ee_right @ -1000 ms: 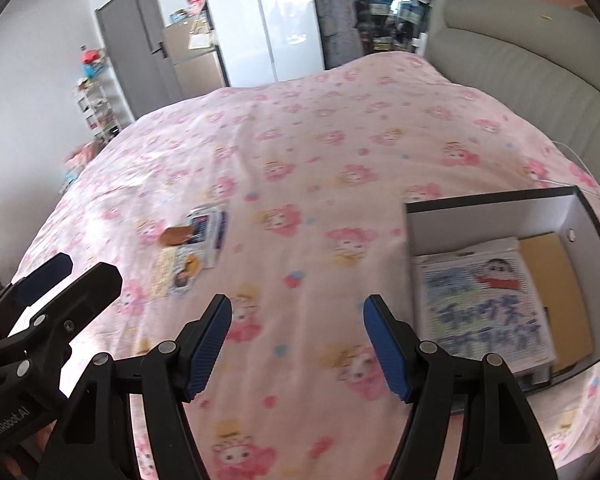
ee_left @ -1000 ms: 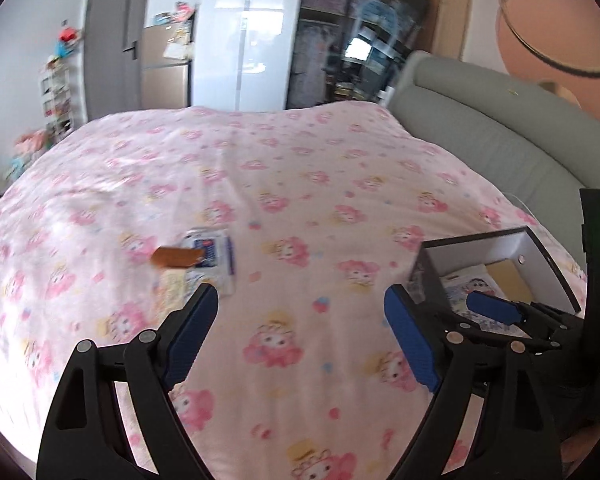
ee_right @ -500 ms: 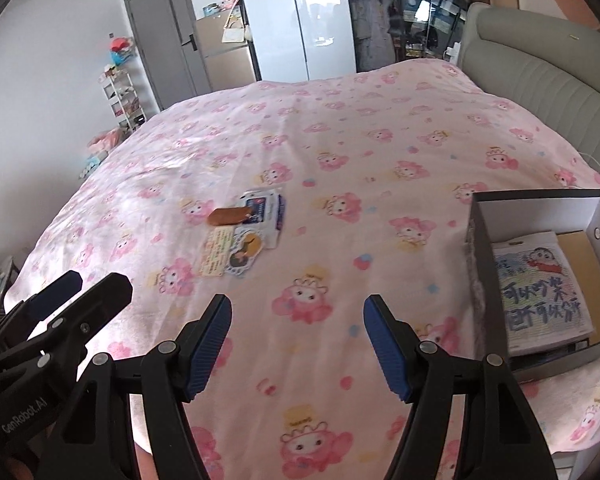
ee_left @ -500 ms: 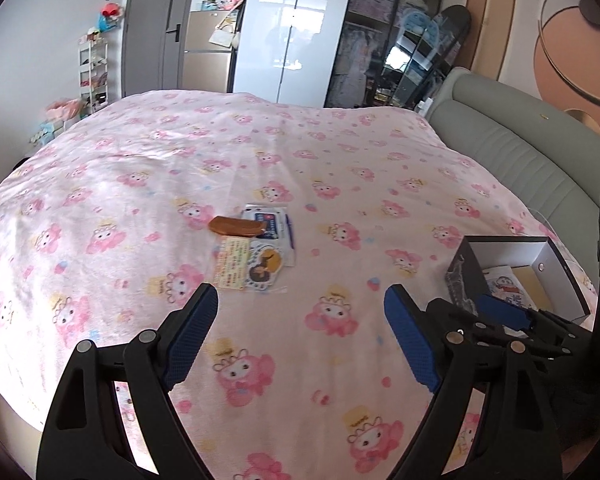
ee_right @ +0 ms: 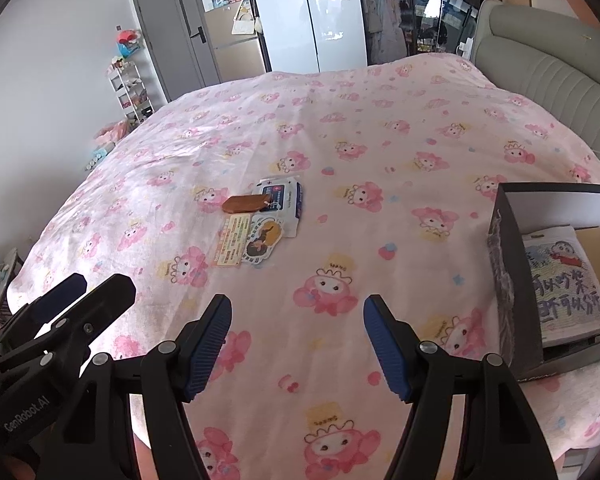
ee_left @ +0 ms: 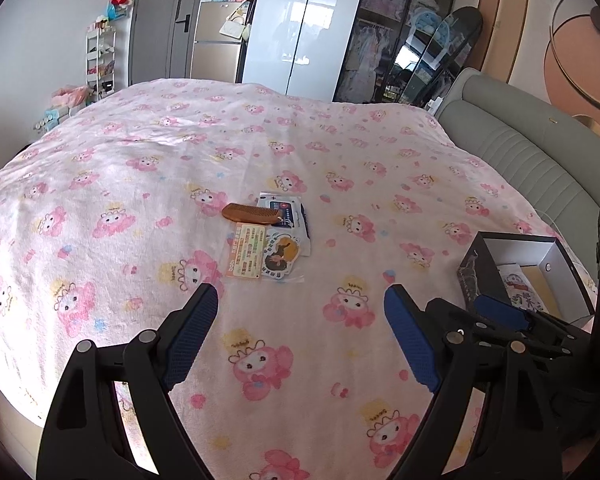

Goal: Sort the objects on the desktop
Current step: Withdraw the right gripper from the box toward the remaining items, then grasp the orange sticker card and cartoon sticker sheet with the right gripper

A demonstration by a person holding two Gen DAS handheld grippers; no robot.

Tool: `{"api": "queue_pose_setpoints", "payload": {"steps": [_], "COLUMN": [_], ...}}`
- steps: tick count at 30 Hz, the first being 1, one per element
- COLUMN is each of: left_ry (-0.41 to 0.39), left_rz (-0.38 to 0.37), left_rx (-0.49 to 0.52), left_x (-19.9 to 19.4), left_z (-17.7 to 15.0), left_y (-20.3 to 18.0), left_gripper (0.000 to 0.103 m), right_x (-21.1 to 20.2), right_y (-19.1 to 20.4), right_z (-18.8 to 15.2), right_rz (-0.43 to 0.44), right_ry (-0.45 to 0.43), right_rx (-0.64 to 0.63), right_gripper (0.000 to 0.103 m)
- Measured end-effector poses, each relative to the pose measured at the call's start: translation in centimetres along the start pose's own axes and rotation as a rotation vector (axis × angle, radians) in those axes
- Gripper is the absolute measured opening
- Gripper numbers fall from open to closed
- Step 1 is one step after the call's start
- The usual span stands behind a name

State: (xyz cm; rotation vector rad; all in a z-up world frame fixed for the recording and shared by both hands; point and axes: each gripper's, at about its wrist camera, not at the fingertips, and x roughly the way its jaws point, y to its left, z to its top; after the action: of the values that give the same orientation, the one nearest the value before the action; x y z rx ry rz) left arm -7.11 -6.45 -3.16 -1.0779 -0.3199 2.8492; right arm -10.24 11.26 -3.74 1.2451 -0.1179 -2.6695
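A small pile lies mid-bed: a brown wooden comb point(ee_left: 250, 213) point(ee_right: 244, 203) overlapping a white and blue wipes packet point(ee_left: 288, 212) point(ee_right: 282, 196), with an orange card point(ee_left: 246, 254) point(ee_right: 232, 246) and a cartoon sticker point(ee_left: 280, 254) point(ee_right: 262, 240) in front of them. A dark open box point(ee_left: 470, 276) point(ee_right: 508, 280) on the right holds a cartoon booklet point(ee_right: 564, 280). My left gripper point(ee_left: 300, 312) and right gripper point(ee_right: 296, 316) hover side by side, open and empty, over the bedspread short of the pile. Each shows in the other's view: the left gripper point(ee_right: 72, 300) and the right gripper point(ee_left: 500, 314).
The pink cartoon-print bedspread point(ee_left: 140, 184) covers a large bed with a grey padded headboard point(ee_left: 540, 160) on the right. Beyond its far edge stand a white wardrobe point(ee_right: 312, 16), a grey door point(ee_right: 168, 40) and a shelf rack point(ee_left: 100, 60) with toys.
Both grippers have drawn back toward the bed's near edge, so the pile now lies farther ahead and nearer centre, and the box sits farther right. Jaw openings look the same.
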Motion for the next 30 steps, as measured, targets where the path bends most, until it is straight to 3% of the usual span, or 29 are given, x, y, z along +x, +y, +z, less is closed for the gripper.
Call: {"api": "queue_pose_setpoints", "payload": {"steps": [15, 23, 26, 30], "left_ry": [0.067, 0.114, 0.155, 0.2], "left_rz": [0.014, 0.036, 0.043, 0.046], "left_rx": [-0.035, -0.057, -0.066, -0.092], "left_x": [6.9, 14.1, 17.6, 21.9], "left_z": [0.7, 2.4, 2.7, 2.6], "left_y": [4.0, 6.7, 7.9, 9.6], "left_gripper": [0.082, 0.076, 0.069, 0.067], "right_x": [7.4, 14.2, 16.9, 20.7], "right_y": [0.9, 1.5, 1.7, 1.9], "right_z": [1.2, 3.5, 4.1, 4.8], "right_rz": [0.014, 0.022, 0.03, 0.04], "right_ry": [0.076, 0.129, 0.155, 0.19], "right_rx": [-0.052, -0.1, -0.101, -0.104], "right_gripper": [0.066, 0.066, 0.066, 0.066]}}
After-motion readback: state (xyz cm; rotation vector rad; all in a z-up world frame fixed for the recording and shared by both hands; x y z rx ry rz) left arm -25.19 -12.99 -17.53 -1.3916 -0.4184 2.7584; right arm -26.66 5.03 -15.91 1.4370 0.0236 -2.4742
